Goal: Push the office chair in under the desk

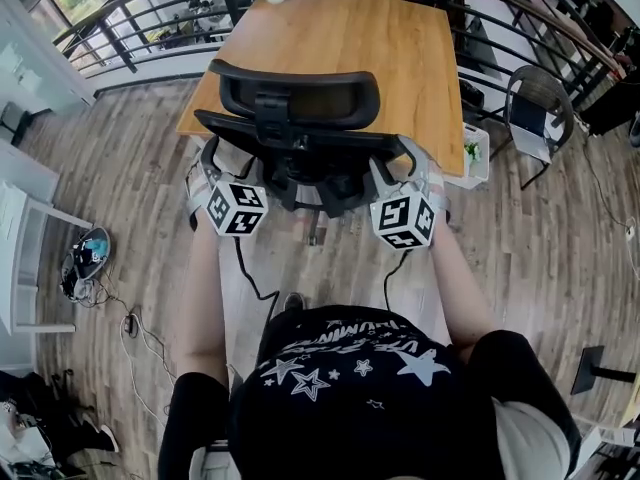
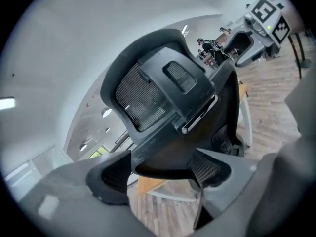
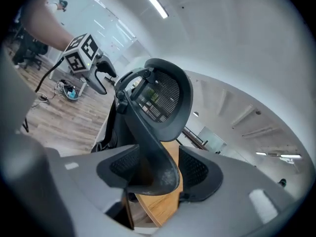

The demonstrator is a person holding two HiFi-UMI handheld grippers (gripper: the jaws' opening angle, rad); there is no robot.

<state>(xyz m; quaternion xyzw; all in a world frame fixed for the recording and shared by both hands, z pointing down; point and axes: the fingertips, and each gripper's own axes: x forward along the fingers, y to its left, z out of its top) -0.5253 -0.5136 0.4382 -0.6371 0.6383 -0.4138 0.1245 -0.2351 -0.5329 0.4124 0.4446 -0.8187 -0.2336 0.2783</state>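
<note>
Jaws of the left gripper point(image 2: 160, 174) and right gripper point(image 3: 153, 169) are clamping the chair point(image 1: 295, 98) back's rim. The chair is standing at the desk point(image 1: 340, 38).

The right tool point(image 3: 157, 174) had its jaws closed on the side edge of the chair point(image 3: 163, 100) back, both pads against it. Wooden tabletop point(image 3: 160, 207) showed just below and beyond that edge. At the back's far side stood the left tool point(image 3: 107, 78), marker cube up, plank floor point(image 3: 64, 120) behind
</note>
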